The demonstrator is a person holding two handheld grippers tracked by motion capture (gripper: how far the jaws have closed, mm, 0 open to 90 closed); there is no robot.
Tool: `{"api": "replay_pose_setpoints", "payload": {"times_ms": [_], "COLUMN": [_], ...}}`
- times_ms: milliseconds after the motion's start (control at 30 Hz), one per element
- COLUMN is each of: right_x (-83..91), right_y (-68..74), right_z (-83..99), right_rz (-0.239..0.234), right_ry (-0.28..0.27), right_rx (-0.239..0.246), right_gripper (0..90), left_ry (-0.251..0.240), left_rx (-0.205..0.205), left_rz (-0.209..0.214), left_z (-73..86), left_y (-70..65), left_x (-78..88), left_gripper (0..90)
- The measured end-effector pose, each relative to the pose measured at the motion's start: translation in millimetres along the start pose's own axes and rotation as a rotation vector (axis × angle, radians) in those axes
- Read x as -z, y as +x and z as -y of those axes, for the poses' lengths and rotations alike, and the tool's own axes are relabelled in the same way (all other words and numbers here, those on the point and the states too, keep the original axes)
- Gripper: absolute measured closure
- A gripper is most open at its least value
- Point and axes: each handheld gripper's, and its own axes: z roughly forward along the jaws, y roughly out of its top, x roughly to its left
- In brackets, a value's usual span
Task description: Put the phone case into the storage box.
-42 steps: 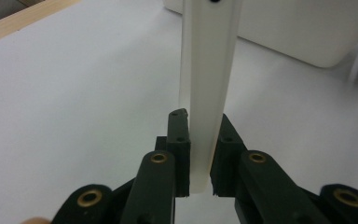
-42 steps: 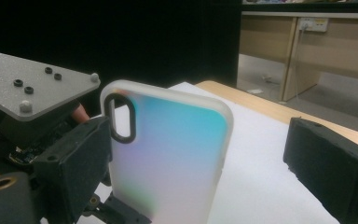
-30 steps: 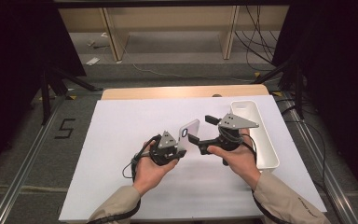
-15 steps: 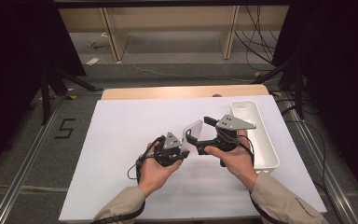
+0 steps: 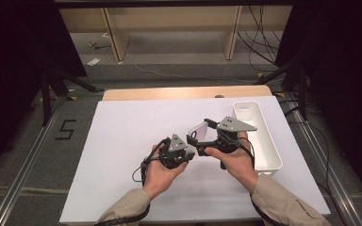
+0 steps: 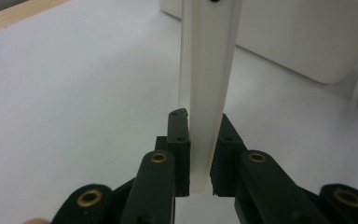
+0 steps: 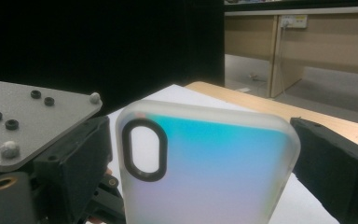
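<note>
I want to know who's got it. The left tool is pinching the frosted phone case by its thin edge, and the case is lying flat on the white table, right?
Not lying flat. The left tool does pinch the frosted translucent plastic phone case by its thin edge, but the case stands on edge, raised above the white table. The left gripper view shows it.

The phone case (image 7: 205,172) I held looked like frosted, matt plastic; beside it, the tray (image 5: 264,141) was smooth white plastic on the matt tabletop (image 5: 122,141).
</note>
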Motion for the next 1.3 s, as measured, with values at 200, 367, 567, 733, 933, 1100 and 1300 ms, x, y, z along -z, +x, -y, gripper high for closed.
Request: {"api": "replay_pose_setpoints", "payload": {"times_ms": [200, 367, 567, 733, 933, 1100, 1300], "right_x": [-0.6, -0.5, -0.3, 0.0, 0.9, 2.3, 7.0], "right_y": [0.0, -0.2, 1.0, 1.4, 3.1, 2.1, -1.9], "right_z": [0.5, 1.2, 1.6, 2.3, 0.1, -1.2, -5.2], "right_rz": [0.006, 0.018, 0.022, 0.032, 0.035, 0.042, 0.053], "right_ry": [-0.005, -0.012, -0.011, -0.008, -0.009, -0.016, -0.029], "right_rx": [-0.003, -0.016, -0.016, -0.014, -0.003, -0.003, -0.002], "right_gripper": [11.1, 14.9, 17.3, 17.8, 18.1, 18.2, 18.3], "left_ry": [-0.003, -0.004, -0.007, -0.005, -0.022, -0.055, -0.084], "left_rx": [-0.005, -0.002, -0.002, -0.002, -0.019, -0.041, -0.074], "left_rz": [-0.003, -0.005, -0.008, -0.012, -0.016, -0.019, -0.011], "left_z": [0.5, 0.8, 0.5, 1.1, 0.5, -2.4, -4.8], "left_y": [-1.1, -1.7, -1.8, -2.3, -3.1, -0.1, 2.1], "left_x": [-0.7, -1.0, -0.7, -1.8, -1.1, 3.4, 10.6], "left_gripper": [80.3, 80.4, 80.3, 80.1, 79.0, 65.5, 32.3]}}
